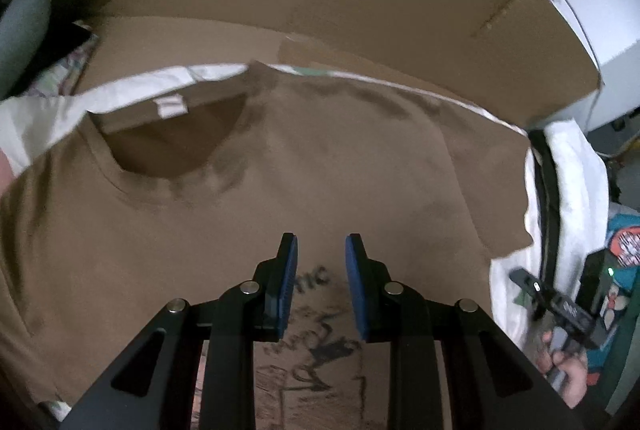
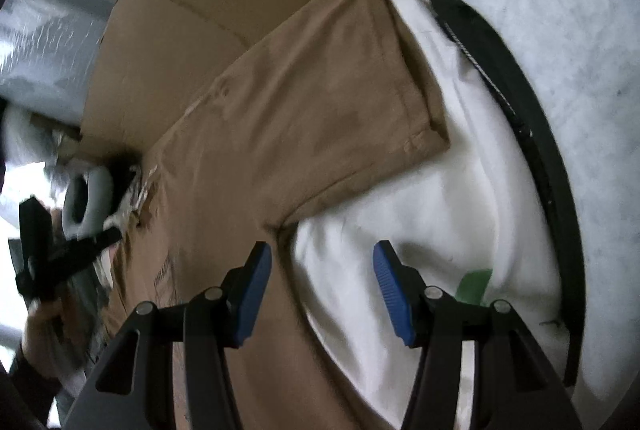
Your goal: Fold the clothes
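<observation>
Left wrist view, shirt collar (image 1: pixel 168 134), left tool (image 1: pixel 321 250) released, right wrist view, sleeve (image 2: pixel 360 78), right tool (image 2: pixel 322 258) released

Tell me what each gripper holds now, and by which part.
Nothing. The left gripper hangs open over the brown T-shirt; the right gripper is open beside its sleeve.

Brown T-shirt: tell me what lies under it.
The brown T-shirt lies spread on a white cloth that shows past its collar and sleeve. Whatever is beneath the shirt's middle is covered.
</observation>
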`<state>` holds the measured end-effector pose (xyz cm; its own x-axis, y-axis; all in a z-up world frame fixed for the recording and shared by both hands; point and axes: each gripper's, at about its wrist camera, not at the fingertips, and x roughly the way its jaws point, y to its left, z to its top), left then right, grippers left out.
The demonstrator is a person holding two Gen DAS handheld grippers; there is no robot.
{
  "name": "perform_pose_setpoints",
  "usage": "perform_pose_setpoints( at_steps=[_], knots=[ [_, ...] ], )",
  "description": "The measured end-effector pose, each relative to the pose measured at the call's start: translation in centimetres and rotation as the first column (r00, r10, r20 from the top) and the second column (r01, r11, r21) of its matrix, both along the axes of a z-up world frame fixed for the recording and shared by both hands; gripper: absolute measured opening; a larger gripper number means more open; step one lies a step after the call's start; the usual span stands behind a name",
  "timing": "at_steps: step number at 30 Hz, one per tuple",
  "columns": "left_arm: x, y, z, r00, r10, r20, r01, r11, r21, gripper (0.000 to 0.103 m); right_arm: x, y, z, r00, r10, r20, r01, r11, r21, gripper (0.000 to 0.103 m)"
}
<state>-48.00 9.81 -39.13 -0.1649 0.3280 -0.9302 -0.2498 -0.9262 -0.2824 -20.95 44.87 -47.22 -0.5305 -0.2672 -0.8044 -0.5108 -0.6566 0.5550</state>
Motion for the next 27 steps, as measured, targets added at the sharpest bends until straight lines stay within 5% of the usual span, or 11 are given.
perform_pose_setpoints(
  at_steps=[5,27],
  knots=[
    [1.3,1.9,-1.0,0.998,-0.042,0.037,0.042,0.999,0.014,0.024,-0.2,0.5,-0.4,0.994,-0.111,-0.008,0.111,0.994,-0.005,0.052],
    [4.4,9.1,-4.3,0.968,-0.235,0.086,0.236,0.972,0.007,0.024,-4.2,1.5,-0.8,0.981,-0.195,0.005,0.195,0.98,0.048,0.049]
  ],
)
